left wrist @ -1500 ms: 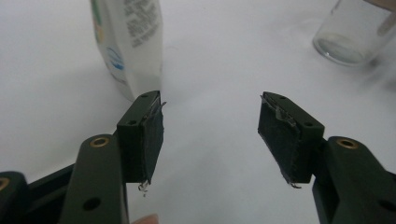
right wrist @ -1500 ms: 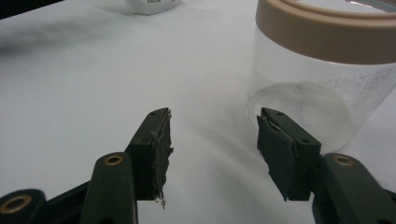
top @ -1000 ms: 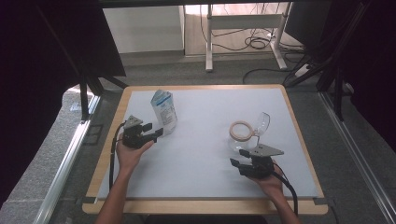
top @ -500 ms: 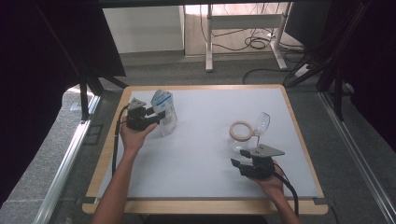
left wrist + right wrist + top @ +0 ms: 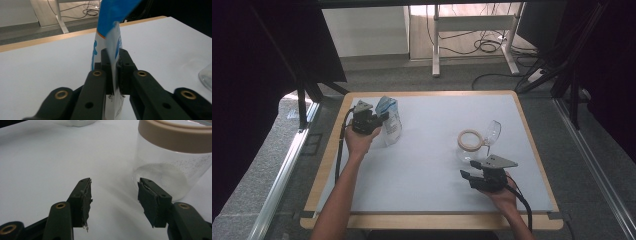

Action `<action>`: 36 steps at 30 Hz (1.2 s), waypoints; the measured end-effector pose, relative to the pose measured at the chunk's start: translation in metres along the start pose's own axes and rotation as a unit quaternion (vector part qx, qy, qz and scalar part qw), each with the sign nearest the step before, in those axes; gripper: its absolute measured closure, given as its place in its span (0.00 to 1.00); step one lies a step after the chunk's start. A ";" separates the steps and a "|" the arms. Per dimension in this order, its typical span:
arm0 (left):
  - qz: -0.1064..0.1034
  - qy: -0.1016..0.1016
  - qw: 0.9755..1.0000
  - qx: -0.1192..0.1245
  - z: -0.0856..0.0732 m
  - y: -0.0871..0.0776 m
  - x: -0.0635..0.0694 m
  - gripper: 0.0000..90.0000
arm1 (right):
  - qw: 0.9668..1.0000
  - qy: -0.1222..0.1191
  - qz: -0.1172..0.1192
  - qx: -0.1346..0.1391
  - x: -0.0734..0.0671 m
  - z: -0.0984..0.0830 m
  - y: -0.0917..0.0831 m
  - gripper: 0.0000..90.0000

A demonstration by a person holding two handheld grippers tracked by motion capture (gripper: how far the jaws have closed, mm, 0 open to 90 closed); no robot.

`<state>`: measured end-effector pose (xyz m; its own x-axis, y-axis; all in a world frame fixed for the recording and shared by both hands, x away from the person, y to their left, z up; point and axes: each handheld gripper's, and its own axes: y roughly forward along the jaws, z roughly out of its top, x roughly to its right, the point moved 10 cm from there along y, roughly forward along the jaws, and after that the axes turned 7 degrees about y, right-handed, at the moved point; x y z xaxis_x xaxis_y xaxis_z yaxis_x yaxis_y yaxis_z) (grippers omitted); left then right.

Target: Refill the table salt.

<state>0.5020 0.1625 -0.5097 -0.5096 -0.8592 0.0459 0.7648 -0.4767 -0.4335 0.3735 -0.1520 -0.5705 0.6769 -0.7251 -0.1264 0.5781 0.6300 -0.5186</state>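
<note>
**Blue-and-white pouch pinched at the table's left**

Blue-and-white pouch stands upright near the table's far left corner — the left gripper has just closed its jaws onto its thin edge. The right gripper rests at the near right, fingers spread and empty, just short of a clear glass jar with a tan rim. White tabletop, wooden border; grey floor and cables beyond.

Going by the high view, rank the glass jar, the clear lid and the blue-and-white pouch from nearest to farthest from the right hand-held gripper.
1. Glass jar, tan-rimmed, just beyond the right hand-held gripper.
2. Clear lid, behind the jar, to its right.
3. Blue-and-white pouch, far across the table, clamped in the left hand-held gripper.
</note>
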 end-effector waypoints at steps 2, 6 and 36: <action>-0.004 0.000 1.000 0.003 0.000 0.000 0.001 1.00 | 1.000 -0.001 -0.001 -0.001 0.001 0.000 0.000 0.50; -0.008 0.000 1.000 0.007 0.000 0.000 0.002 1.00 | 1.000 0.001 -0.001 0.002 0.001 0.001 0.000 0.50; -0.085 0.022 0.996 0.033 0.022 -0.011 0.056 1.00 | 1.000 -0.016 -0.008 0.018 -0.010 0.004 -0.001 0.50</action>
<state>0.4736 0.1154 -0.4826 -0.6491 -0.7571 0.0741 0.6897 -0.6268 -0.3626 0.3680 -0.1443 -0.5659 0.6810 -0.7267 -0.0906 0.6053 0.6282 -0.4889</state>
